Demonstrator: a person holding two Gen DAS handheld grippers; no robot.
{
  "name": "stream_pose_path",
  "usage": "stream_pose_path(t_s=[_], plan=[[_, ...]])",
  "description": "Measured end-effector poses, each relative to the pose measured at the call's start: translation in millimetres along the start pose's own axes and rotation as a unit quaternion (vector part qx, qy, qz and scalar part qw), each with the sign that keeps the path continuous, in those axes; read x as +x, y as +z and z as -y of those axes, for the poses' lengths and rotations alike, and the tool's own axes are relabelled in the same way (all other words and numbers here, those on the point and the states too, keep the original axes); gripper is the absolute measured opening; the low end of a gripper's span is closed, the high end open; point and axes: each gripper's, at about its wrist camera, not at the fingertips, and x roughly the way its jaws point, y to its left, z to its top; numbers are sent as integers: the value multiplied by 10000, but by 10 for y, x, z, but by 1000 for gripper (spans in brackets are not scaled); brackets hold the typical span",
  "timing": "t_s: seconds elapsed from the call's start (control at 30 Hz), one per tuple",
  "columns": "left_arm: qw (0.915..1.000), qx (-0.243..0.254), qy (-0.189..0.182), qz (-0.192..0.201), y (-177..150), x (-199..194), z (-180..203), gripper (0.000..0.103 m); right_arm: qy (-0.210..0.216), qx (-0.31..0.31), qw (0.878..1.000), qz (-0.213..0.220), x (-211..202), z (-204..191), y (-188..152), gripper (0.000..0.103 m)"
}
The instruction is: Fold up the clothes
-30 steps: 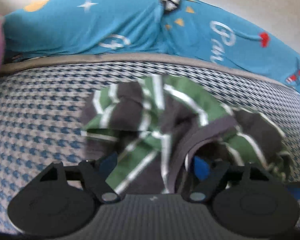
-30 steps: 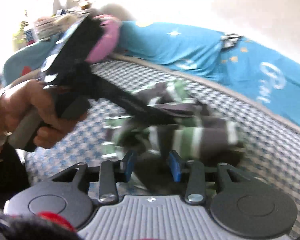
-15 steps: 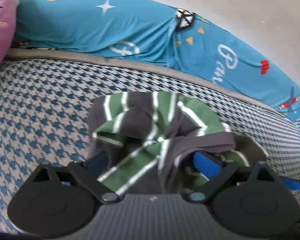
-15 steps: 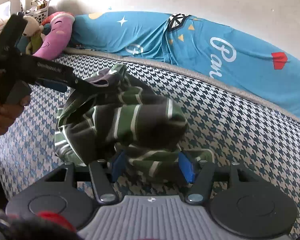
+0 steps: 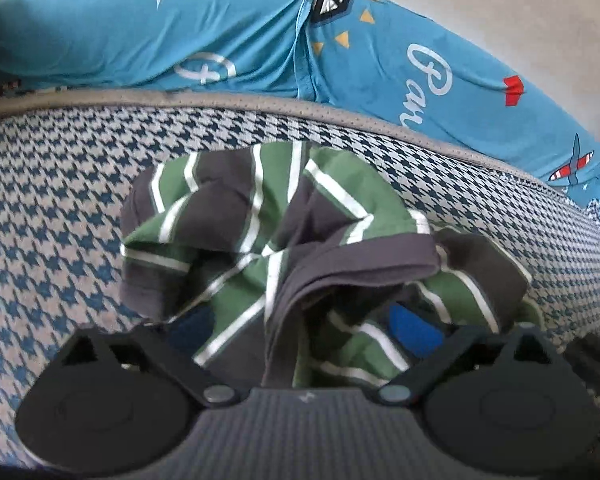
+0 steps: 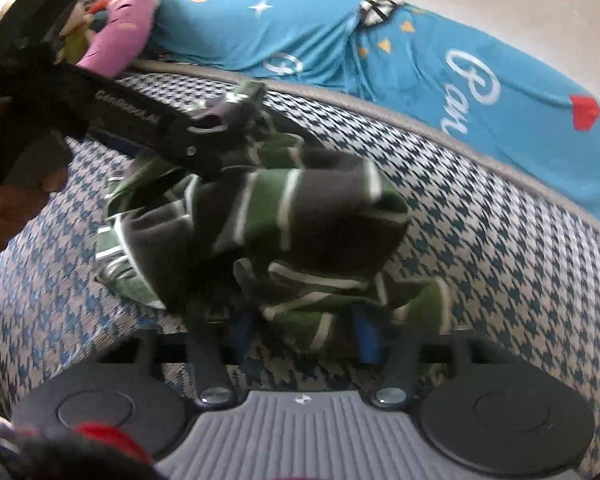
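Note:
A crumpled green, grey and white striped garment (image 5: 260, 240) lies bunched on the houndstooth bed cover (image 5: 60, 200). My left gripper (image 5: 300, 324) stands open, its blue pads (image 5: 412, 326) wide apart, with the grey collar band and striped folds draped between and over them. In the right wrist view the garment (image 6: 300, 216) is a mound with its top edge hooked over the left gripper's tip (image 6: 220, 120). My right gripper (image 6: 304, 334) is open at the mound's near side; a striped fold hangs between its pads (image 6: 368, 340) without filling the gap.
A blue printed quilt (image 5: 220, 40) runs along the back against the wall. A pink plush pillow (image 6: 120, 24) lies at the back left. A hand (image 6: 16, 208) holds the left gripper's handle at the left. Bare bed cover (image 6: 520, 280) spreads to the right.
The right gripper's pads have spread apart since a second ago. The left pads widened too, and the garment has bunched up nearer both grippers.

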Motion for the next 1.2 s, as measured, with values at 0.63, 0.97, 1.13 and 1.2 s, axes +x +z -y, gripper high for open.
stream_pose_path(t_s=[0.63,0.97,1.13,1.2], plan=[[9933,-899,-595,415,221,-86,-107,48,-1005,790,9879,883,-431,293,162,35],[9928,-981,-573,385,219,-94,-101,48,1004,-95,9940,416,-265,-351,169,40],[9918,-1077,-556,410,218,-96,-92,48,1325,-572,9894,149,-131,-726,49,45],[9918,-1088,-533,414,212,-100,-88,48,1362,-698,9882,99,-89,-824,21,47]])
